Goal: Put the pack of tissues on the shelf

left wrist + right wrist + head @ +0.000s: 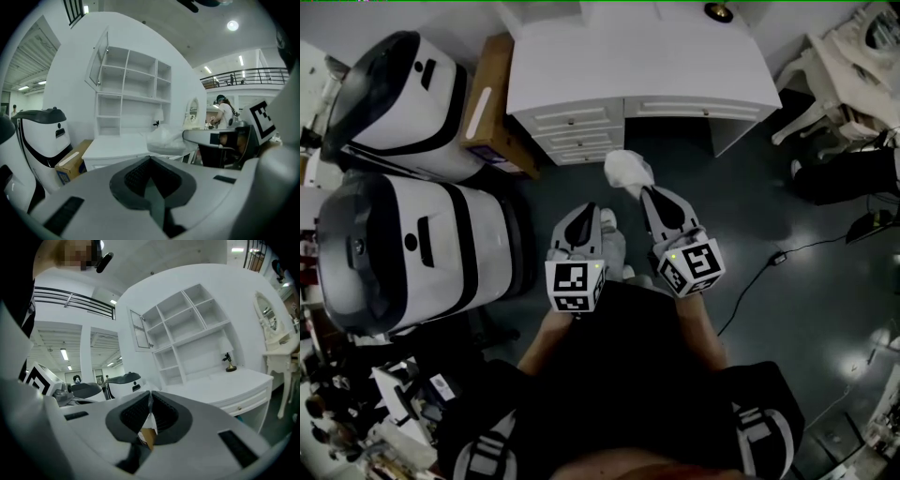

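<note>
The white pack of tissues (628,172) hangs over the dark floor, just in front of the white desk (647,56). My right gripper (645,191) is shut on it, pinching a thin edge of its wrapper (149,404) between the jaws. From the left gripper view the pack (164,139) shows as a crinkled white bundle at the right gripper's tip. My left gripper (586,208) is beside it, shut and holding nothing. The white shelf unit (187,329) with open compartments stands on the desk against the wall; it is also ahead in the left gripper view, shelf (133,84).
Two large white-and-black machines (403,94) (412,248) stand at the left, with a cardboard box (487,94) between them and the desk. A white chair (853,56) and a cable (769,262) are at the right. A small figurine (228,363) stands on the desk.
</note>
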`<state>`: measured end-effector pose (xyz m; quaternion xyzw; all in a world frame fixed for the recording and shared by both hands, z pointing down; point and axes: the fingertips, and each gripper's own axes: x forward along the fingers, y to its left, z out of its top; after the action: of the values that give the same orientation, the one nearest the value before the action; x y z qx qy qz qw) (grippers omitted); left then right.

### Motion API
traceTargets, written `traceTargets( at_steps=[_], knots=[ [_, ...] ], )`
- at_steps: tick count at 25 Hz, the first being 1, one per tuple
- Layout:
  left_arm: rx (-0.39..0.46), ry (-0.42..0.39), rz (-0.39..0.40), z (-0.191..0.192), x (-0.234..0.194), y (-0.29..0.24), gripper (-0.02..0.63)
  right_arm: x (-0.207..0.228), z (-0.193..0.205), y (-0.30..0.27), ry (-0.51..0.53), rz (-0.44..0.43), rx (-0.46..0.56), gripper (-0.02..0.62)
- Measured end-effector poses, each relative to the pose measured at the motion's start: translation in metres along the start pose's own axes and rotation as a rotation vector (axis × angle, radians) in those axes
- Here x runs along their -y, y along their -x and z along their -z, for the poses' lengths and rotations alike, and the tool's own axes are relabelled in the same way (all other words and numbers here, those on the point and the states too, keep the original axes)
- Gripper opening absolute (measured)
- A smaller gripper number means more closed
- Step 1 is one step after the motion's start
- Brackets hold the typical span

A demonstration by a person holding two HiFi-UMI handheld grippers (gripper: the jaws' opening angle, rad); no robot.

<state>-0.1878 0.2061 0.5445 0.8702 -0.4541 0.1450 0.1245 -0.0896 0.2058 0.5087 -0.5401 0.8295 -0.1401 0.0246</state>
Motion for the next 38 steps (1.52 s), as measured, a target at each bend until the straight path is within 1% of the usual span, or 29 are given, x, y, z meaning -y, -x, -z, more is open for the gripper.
traceTargets(
  at_steps=[5,10,15,17,21,24,27,30,33,35,38],
  knots=[
    [0.016,0.012,-0.004,-0.026,-0.020,-0.034,0.011,0.026,-0.016,-0.031,0.006,0.015,-0.013,0.020],
    [0.011,-0.014,-0.005,-0.052,-0.041,-0.070,0.011,0.060,-0.034,-0.079,-0.003,0.033,-0.001,0.020],
    [-0.034,-0.013,-0.005,-0.056,-0.074,-0.106,0.011,0.075,-0.038,-0.125,-0.020,0.027,-0.004,0.020],
    [-0.034,-0.018,0.004,-0.064,-0.084,-0.123,0.011,0.082,-0.037,-0.141,-0.025,0.036,-0.018,0.020],
    [-0.004,-0.011,0.038,-0.082,-0.099,-0.152,0.011,0.095,-0.042,-0.167,-0.009,0.058,-0.035,0.020],
    [0.016,0.006,0.047,-0.088,-0.113,-0.171,0.011,0.100,-0.053,-0.190,0.032,0.054,-0.034,0.020],
    [0.042,0.028,0.030,-0.100,-0.134,-0.181,0.011,0.096,-0.063,-0.212,0.057,0.045,-0.033,0.020],
    [0.071,0.073,0.008,-0.112,-0.152,-0.178,0.011,0.085,-0.072,-0.225,0.057,0.008,-0.047,0.020],
    [0.061,0.083,-0.028,-0.114,-0.174,-0.186,0.011,0.076,-0.079,-0.246,0.061,-0.031,-0.041,0.020],
    [0.054,0.094,-0.039,-0.112,-0.179,-0.191,0.011,0.076,-0.079,-0.250,0.052,-0.041,-0.044,0.020],
    [0.035,0.105,-0.017,-0.110,-0.166,-0.207,0.011,0.097,-0.074,-0.246,0.043,-0.025,-0.069,0.020]
  ],
)
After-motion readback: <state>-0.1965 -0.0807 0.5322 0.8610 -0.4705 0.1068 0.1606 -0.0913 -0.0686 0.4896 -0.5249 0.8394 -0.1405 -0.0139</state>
